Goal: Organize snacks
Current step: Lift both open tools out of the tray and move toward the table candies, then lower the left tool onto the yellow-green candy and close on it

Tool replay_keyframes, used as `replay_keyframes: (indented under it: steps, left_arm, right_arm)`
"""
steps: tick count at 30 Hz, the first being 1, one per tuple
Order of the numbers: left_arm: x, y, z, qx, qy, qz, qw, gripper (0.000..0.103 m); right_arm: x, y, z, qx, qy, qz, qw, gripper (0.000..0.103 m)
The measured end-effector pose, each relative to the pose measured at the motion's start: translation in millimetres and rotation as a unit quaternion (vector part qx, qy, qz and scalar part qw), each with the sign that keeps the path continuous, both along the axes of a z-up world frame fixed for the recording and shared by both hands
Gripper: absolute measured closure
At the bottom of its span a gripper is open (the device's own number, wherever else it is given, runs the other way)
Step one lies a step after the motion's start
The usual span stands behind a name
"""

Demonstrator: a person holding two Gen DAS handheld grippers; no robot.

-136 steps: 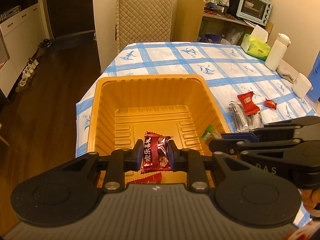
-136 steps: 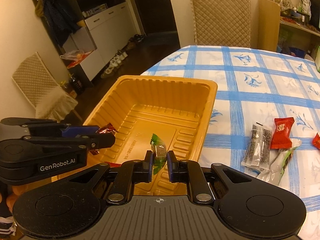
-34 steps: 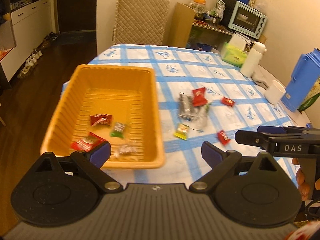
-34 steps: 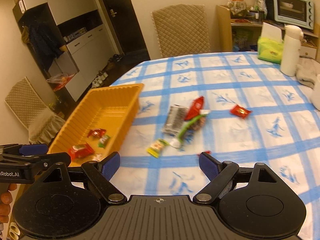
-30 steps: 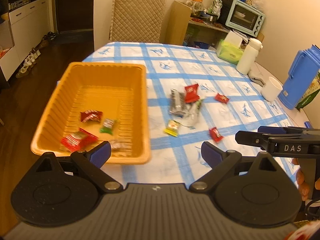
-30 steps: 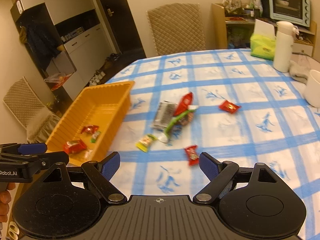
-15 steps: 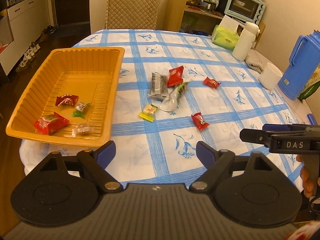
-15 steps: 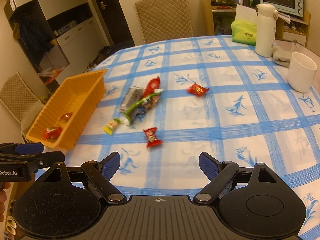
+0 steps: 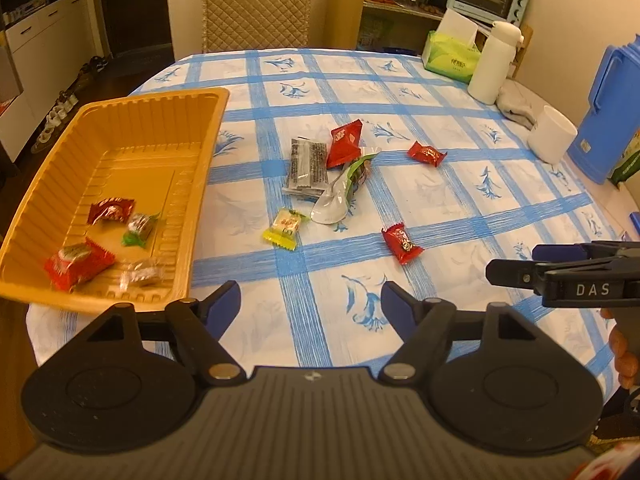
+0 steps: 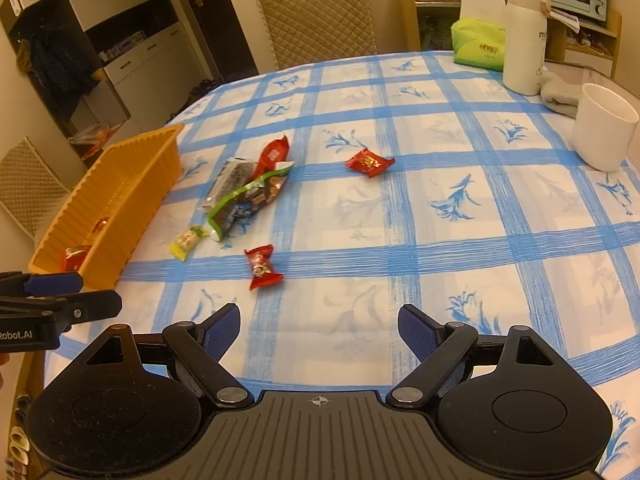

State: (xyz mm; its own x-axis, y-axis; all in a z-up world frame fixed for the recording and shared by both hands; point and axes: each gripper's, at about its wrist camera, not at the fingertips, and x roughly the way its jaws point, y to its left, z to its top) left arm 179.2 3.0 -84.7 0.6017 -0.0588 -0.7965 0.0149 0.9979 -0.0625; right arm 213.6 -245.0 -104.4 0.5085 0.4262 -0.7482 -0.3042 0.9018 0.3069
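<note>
Red candy lies ahead of the closing, empty left tongs; right tongs spread.

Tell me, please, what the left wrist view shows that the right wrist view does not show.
Only the left wrist view shows the tray's floor with its four snacks, such as the green candy, and the blue pitcher. Only the right wrist view shows the second quilted chair beside the table. Both show the orange tray, the yellow candy, the nearest red candy and the white cup.
</note>
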Motion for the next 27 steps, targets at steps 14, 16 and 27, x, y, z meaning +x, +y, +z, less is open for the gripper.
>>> replay_keyframes:
  steps: [14,16,27]
  left_arm:
    - [65,-1,-27,0.038,0.029,-0.05,0.9976,0.063]
    - [73,0,-32,0.041,0.035,-0.052,0.9972,0.063]
    - [112,3,-51,0.061,0.063,-0.071,0.9936,0.064]
  right_arm:
    - [25,0,-14,0.002,0.014,-0.023,1.0,0.017]
    - [28,0,-15,0.002,0.017,-0.027,0.999,0.017]
    - [45,2,-22,0.004,0.027,-0.051,0.998,0.017]
